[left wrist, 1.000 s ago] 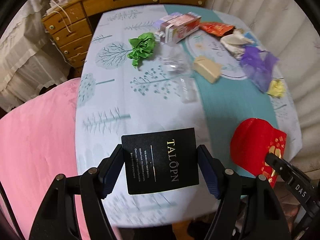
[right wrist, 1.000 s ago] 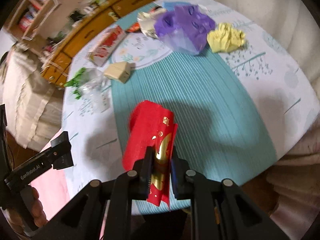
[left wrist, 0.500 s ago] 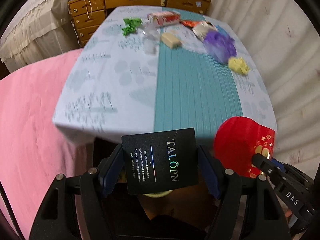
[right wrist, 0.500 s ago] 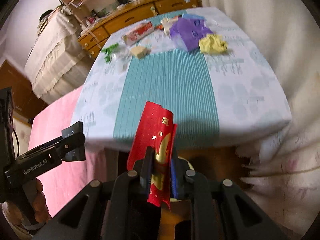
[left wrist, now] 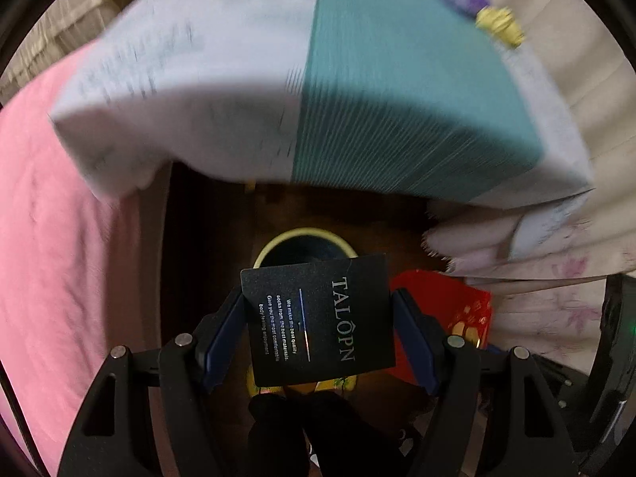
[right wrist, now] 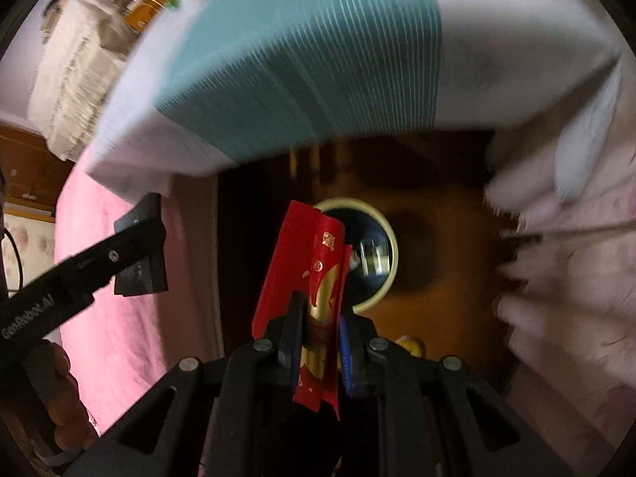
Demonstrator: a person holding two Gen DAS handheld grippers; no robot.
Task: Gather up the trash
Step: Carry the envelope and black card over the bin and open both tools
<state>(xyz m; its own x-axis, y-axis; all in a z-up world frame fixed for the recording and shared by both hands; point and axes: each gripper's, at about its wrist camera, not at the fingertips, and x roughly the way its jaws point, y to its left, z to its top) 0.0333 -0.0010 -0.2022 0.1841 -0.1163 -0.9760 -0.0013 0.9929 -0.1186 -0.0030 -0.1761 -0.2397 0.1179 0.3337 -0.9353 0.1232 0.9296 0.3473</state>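
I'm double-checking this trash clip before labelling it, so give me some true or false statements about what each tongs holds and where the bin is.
1. The left tongs grip a black card. True.
2. The right tongs are empty. False: they are shut on a red envelope.
3. A yellow-rimmed bin stands on the floor below the table edge. True.
4. The card already lies inside the bin. False: it is held between the pads, above the bin.
5. The tablecloth has a teal stripe. True.
6. Yellow crumpled paper lies on the floor. False: it is on the table.
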